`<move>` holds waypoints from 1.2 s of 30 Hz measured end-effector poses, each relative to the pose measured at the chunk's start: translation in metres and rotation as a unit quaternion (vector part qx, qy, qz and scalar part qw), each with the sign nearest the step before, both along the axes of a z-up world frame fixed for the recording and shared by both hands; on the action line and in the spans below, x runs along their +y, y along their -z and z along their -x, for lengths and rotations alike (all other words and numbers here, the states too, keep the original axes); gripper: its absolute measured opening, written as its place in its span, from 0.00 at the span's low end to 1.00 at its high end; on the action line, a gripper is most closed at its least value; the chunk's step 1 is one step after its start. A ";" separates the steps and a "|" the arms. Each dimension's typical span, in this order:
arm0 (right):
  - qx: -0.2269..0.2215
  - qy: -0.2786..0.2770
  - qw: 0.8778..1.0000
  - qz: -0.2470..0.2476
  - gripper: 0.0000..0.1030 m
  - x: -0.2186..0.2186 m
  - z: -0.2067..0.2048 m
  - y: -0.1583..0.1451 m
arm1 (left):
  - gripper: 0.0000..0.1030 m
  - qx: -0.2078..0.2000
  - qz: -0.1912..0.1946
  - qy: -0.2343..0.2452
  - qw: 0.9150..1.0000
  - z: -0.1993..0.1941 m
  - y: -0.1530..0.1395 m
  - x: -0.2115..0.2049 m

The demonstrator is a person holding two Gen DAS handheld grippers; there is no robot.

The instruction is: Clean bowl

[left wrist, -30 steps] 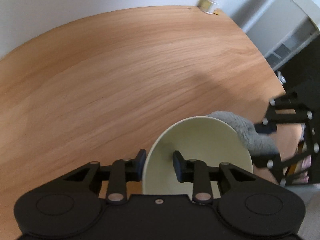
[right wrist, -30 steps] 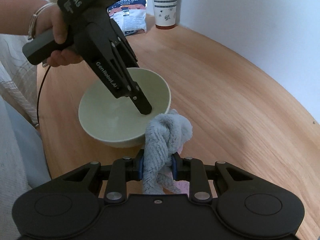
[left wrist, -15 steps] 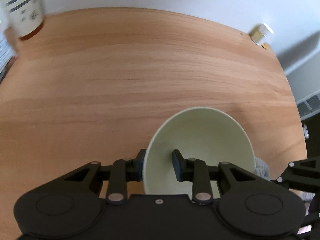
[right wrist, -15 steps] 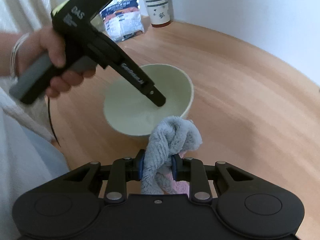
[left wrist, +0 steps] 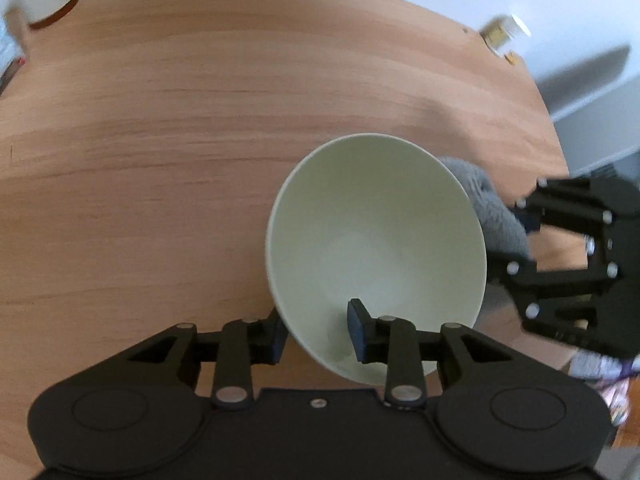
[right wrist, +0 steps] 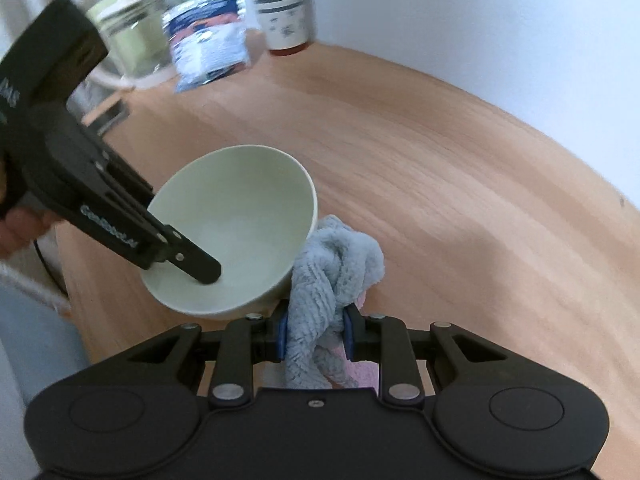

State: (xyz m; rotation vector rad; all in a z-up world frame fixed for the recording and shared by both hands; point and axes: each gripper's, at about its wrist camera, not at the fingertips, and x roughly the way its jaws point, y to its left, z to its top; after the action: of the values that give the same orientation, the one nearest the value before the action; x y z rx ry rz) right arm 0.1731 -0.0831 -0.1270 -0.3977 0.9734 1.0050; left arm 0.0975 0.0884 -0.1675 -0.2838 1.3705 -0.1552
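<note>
A pale green bowl (left wrist: 380, 236) is held tilted above the wooden table; it also shows in the right wrist view (right wrist: 240, 216). My left gripper (left wrist: 318, 332) is shut on the bowl's near rim, one finger inside and one outside. My right gripper (right wrist: 314, 338) is shut on a bunched grey-blue cloth (right wrist: 332, 276), which touches the outside of the bowl's right wall. In the left wrist view the cloth (left wrist: 492, 208) and the right gripper (left wrist: 516, 236) sit just right of the bowl.
A patterned paper cup (right wrist: 282, 4), a blue foil packet (right wrist: 208, 44) and a green lidded container (right wrist: 132, 28) stand at the table's far left. A small jar (left wrist: 504, 34) sits at the far right edge. The table's (right wrist: 460, 184) near edge is beside the bowl.
The left gripper has tipped the bowl further onto its side, opening toward the right gripper. The cloth has moved up against the bowl's outer right wall.
</note>
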 end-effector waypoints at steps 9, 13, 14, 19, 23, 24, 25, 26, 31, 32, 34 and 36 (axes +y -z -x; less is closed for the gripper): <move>-0.069 -0.099 0.992 0.034 0.28 0.004 0.007 -0.009 | 0.39 -0.051 -0.061 0.121 0.989 -0.019 -0.018 0.002; -0.085 -0.122 0.988 0.047 0.28 0.009 0.007 -0.008 | 0.39 -0.060 -0.073 0.159 0.983 -0.035 -0.013 0.005; -0.085 -0.128 0.987 0.049 0.28 0.010 0.007 -0.008 | 0.39 -0.057 -0.067 0.169 0.982 -0.039 -0.011 0.006; -0.107 -0.154 0.980 0.062 0.28 0.013 0.010 -0.006 | 0.16 -0.066 -0.045 0.215 0.973 -0.044 -0.009 0.000; -0.106 -0.160 0.979 0.063 0.28 0.017 0.010 -0.006 | 0.15 -0.068 -0.047 0.234 0.969 -0.049 -0.004 -0.011; -0.107 -0.162 0.979 0.063 0.28 0.017 0.011 -0.006 | 0.15 -0.071 -0.049 0.236 0.968 -0.050 -0.004 -0.013; -0.108 -0.164 0.978 0.064 0.28 0.017 0.012 -0.005 | 0.16 -0.071 -0.049 0.234 0.968 -0.052 -0.003 -0.014; -0.110 -0.166 0.978 0.065 0.28 0.017 0.013 -0.005 | 0.16 -0.071 -0.049 0.229 0.970 -0.053 -0.003 -0.014; -0.104 -0.163 0.979 0.059 0.28 0.015 0.016 -0.007 | 0.20 -0.057 -0.059 0.189 0.978 -0.057 -0.005 -0.017; -0.103 -0.160 0.980 0.056 0.28 0.013 0.018 -0.008 | 0.22 -0.057 -0.063 0.182 0.980 -0.056 -0.005 -0.019; -0.096 -0.150 0.983 0.051 0.28 0.010 0.021 -0.009 | 0.22 -0.055 -0.071 0.163 0.982 -0.053 -0.006 -0.021; -0.080 -0.129 0.988 0.039 0.28 0.005 0.027 -0.009 | 0.22 -0.052 -0.070 0.146 0.986 -0.053 -0.006 -0.019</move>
State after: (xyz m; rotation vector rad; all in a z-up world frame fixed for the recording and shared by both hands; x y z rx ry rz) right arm 0.1465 -0.0785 -0.1178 -0.6713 0.8317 1.1511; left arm 0.1501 0.0699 -0.1620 0.0431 1.3073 -0.3110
